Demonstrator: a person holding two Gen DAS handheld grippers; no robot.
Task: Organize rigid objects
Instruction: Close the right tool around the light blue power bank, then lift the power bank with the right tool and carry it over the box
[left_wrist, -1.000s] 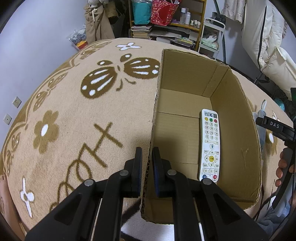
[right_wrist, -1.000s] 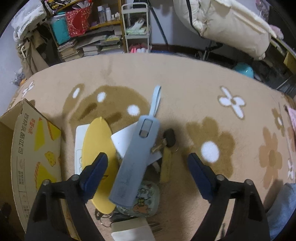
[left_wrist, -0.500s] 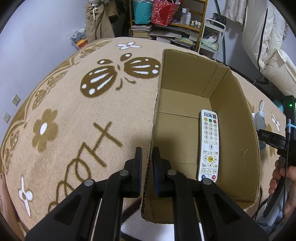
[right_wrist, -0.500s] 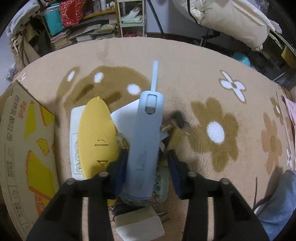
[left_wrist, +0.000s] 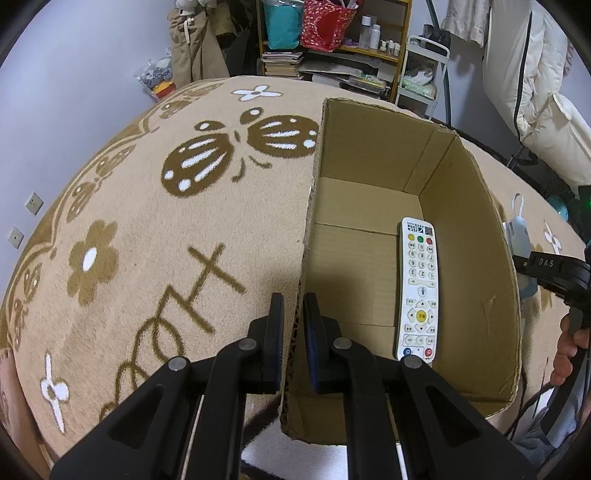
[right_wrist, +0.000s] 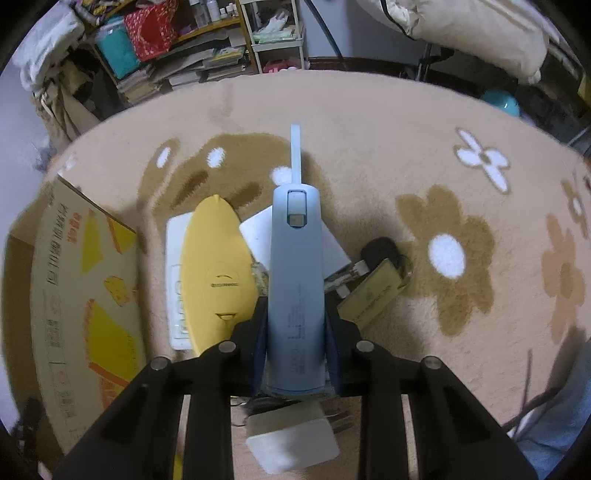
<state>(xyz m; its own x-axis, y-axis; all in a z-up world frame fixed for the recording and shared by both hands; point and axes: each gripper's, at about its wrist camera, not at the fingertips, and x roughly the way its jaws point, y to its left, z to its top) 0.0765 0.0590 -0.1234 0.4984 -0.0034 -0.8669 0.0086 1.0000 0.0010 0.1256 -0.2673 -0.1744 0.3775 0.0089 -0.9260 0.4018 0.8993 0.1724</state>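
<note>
Pale-blue plastic, rigid: the blue device (right_wrist: 295, 291), a long slim body with a strap loop at its far end, sat lengthwise between the pads of my right claw (right_wrist: 295, 321). Those jaws had just been closing, and the pads pressed on both flanks of its near half, so I logged it as gripped. It lay over the pile on the carpet (right_wrist: 369, 129), just beside the cardboard box (left_wrist: 476, 236).

Handling, my judgement: light, stiff, smooth-shelled and probably a little slippery. The flat parallel sides are the right hold; the rounded top and the soft strap are not. A grip nearer the middle of its length would tip less.

Under and around it I noted:
- yellow oval case (right_wrist: 218, 269), touching its left side, lying on a white flat item
- white card (right_wrist: 258, 236) beneath it
- key with tag (right_wrist: 373, 291), just right
- white plug adapter (right_wrist: 291, 439), nearest the camera

Lifting could drag these neighbours along.

My left claw (left_wrist: 293, 332) was clamped shut on the box's near wall, steadying it. Inside, a white remote (left_wrist: 419, 288) lay flat along the right wall, with bare floor left of it for the device.
</note>
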